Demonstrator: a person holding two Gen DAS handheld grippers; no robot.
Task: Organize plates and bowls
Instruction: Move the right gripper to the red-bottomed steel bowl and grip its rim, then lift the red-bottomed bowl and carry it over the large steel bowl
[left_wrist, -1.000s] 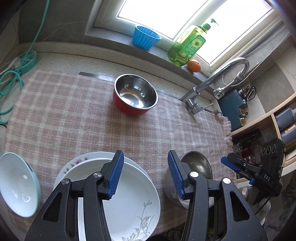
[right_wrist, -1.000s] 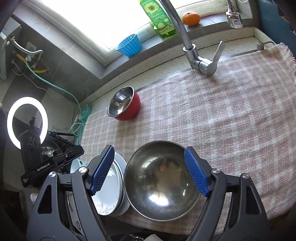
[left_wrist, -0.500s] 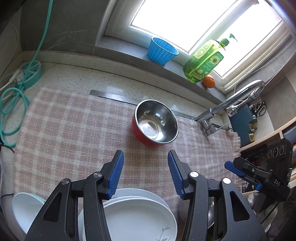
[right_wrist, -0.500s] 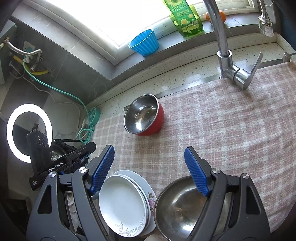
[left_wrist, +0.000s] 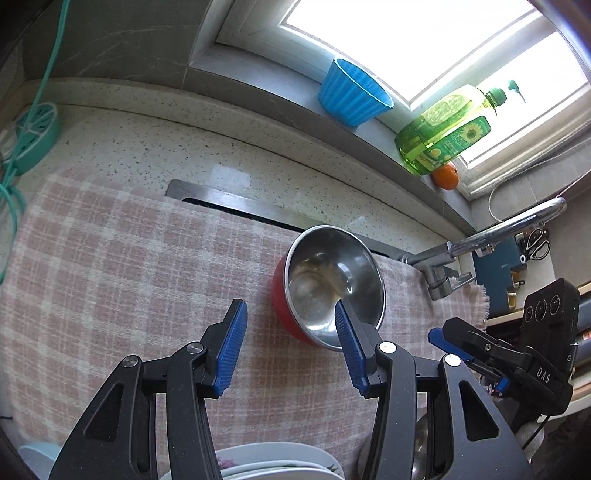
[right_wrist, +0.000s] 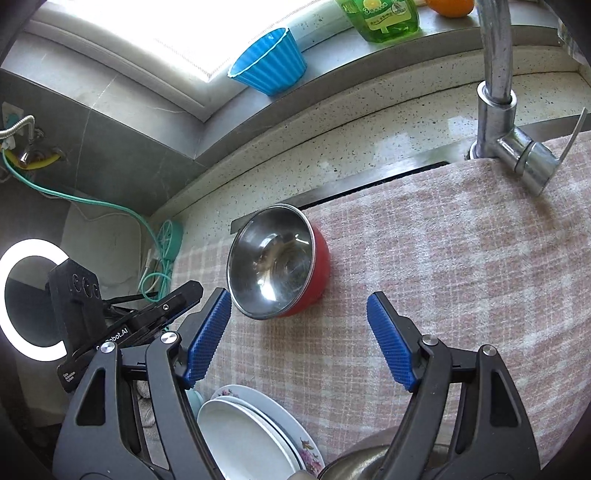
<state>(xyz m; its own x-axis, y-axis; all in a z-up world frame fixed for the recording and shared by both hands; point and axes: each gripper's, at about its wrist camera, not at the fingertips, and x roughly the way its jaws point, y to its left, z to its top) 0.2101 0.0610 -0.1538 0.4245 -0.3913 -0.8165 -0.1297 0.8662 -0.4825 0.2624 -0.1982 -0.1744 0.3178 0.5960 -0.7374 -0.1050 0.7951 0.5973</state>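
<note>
A red bowl (left_wrist: 328, 288) (right_wrist: 280, 258) with a steel inside stands upright on the pink checked cloth (left_wrist: 110, 277), near the back. My left gripper (left_wrist: 289, 303) hovers open just in front of it, nothing between its fingers; its right finger overlaps the bowl's near rim in the picture. My right gripper (right_wrist: 298, 295) also faces the bowl from the near side, its jaws closing on nothing. A stack of white plates (right_wrist: 251, 432) (left_wrist: 277, 461) and a large steel bowl (right_wrist: 362, 461) lie at the cloth's near edge, below both grippers.
A chrome faucet (right_wrist: 495, 92) stands at the back right. On the window sill sit a blue ribbed cup (left_wrist: 351, 96), a green soap bottle (left_wrist: 447, 136) and an orange (left_wrist: 445, 176). A ring light (right_wrist: 22, 299) and green cable (right_wrist: 110, 206) are at the left.
Both grippers have moved forward over the cloth toward the red bowl, which now looks bigger. The plates and steel bowl have slid to the bottom edges. The right jaws have narrowed slightly.
</note>
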